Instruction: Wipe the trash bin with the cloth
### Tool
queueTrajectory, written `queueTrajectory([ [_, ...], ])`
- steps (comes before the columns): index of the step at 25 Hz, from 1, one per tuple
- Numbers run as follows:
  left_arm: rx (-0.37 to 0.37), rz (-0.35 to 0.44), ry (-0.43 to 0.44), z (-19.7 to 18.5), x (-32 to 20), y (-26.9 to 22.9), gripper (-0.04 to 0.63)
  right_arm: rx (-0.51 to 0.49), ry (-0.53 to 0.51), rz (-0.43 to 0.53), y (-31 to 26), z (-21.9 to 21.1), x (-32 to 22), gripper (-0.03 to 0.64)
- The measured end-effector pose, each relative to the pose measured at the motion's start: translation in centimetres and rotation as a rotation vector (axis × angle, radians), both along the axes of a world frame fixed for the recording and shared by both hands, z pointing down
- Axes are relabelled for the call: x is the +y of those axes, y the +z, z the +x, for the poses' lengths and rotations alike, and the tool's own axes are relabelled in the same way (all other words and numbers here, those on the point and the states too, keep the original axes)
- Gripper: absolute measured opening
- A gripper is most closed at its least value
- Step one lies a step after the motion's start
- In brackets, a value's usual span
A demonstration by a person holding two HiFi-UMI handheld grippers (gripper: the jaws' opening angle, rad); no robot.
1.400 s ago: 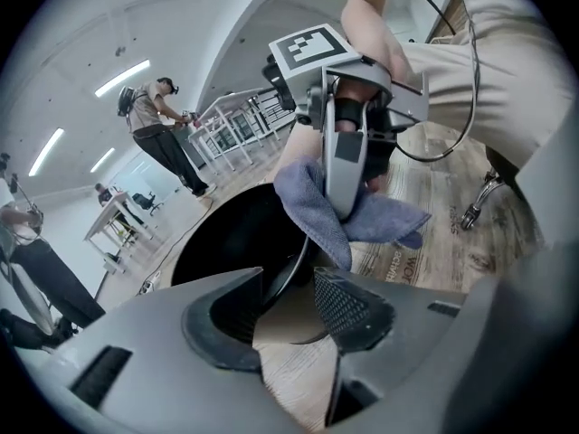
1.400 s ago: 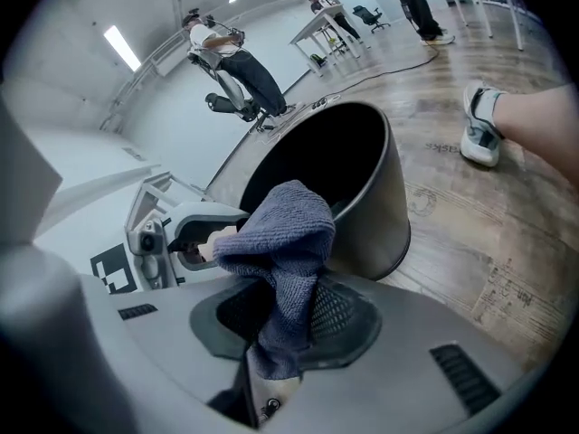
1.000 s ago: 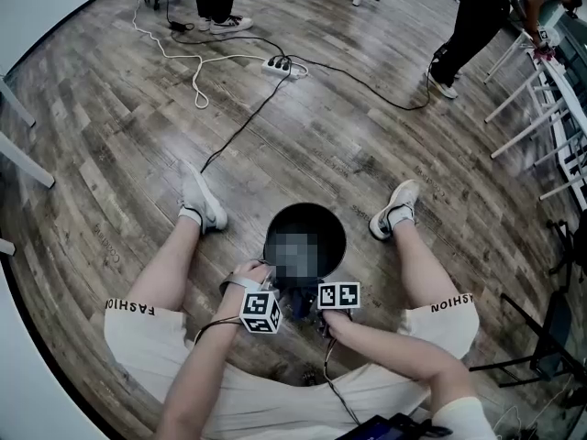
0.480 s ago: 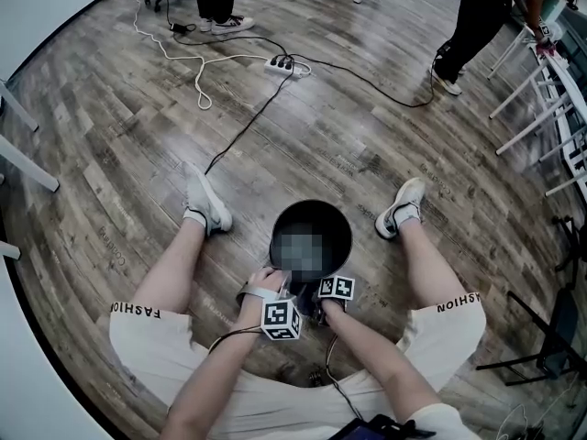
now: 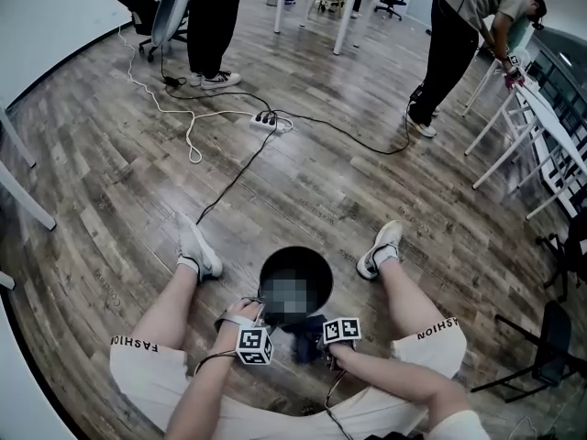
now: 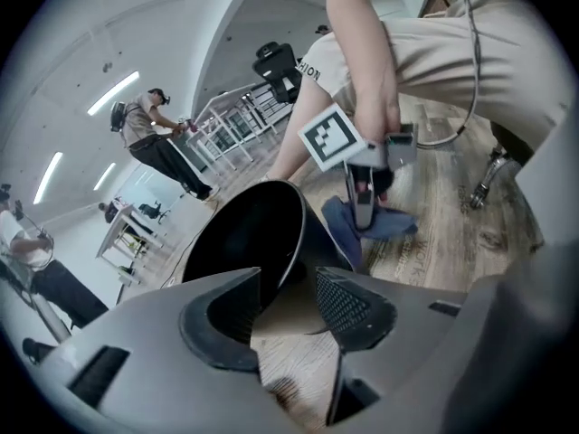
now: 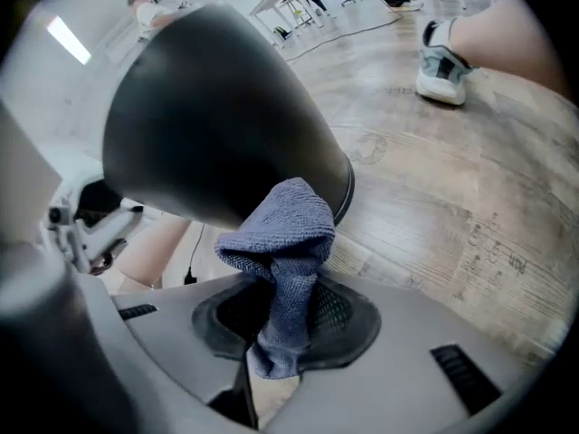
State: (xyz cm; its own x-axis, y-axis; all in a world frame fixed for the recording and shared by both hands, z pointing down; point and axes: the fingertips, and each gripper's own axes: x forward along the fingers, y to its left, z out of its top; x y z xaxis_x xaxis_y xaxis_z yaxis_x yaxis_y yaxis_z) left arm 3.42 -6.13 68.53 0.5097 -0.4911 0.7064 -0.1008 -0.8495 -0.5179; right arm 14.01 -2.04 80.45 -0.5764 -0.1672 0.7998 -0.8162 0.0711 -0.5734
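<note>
the cloth [image 7: 285, 224] was pinched by the right gripper [image 7: 285, 307] beside the trash bin [image 7: 208, 125]; with the left gripper [image 6: 289, 287] just opened wide around its rim, the bin could be tipped by wiping.

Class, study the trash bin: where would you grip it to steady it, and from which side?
Grip the trash bin by its thin rim, one jaw inside, one outside, from the person's left. The round body looks too wide for jaws, and the cloth is at its right side.

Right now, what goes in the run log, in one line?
left gripper jaws just opening around trash bin rim | right gripper jaws shut on blue cloth | cloth at bin's outer wall
</note>
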Motion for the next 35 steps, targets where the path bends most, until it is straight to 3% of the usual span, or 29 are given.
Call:
queueTrajectory([
  [4, 0.004, -0.03, 0.069, -0.5, -0.4, 0.0, 0.179, -0.054, -0.026, 0.08, -5.8, -1.1, 0.0, 0.089],
  [10, 0.052, -0.043, 0.019, 0.1, -0.3, 0.2, 0.178, -0.135, -0.081, 0.189, -12.2, -4.3, 0.9, 0.089],
  [16, 0.065, -0.059, -0.005, 0.6, -0.1, 0.1, 0.178, -0.163, -0.101, 0.252, -14.2, -6.2, 0.0, 0.089],
  [26, 0.045, -0.066, 0.038, 2.3, 1.4, 0.4, 0.164, -0.118, -0.104, 0.225, -10.7, -6.8, -1.5, 0.089],
  [35, 0.068, -0.072, 0.019, 2.6, 1.5, 0.4, 0.149, -0.061, -0.056, 0.123, -1.9, -6.4, -1.5, 0.089],
])
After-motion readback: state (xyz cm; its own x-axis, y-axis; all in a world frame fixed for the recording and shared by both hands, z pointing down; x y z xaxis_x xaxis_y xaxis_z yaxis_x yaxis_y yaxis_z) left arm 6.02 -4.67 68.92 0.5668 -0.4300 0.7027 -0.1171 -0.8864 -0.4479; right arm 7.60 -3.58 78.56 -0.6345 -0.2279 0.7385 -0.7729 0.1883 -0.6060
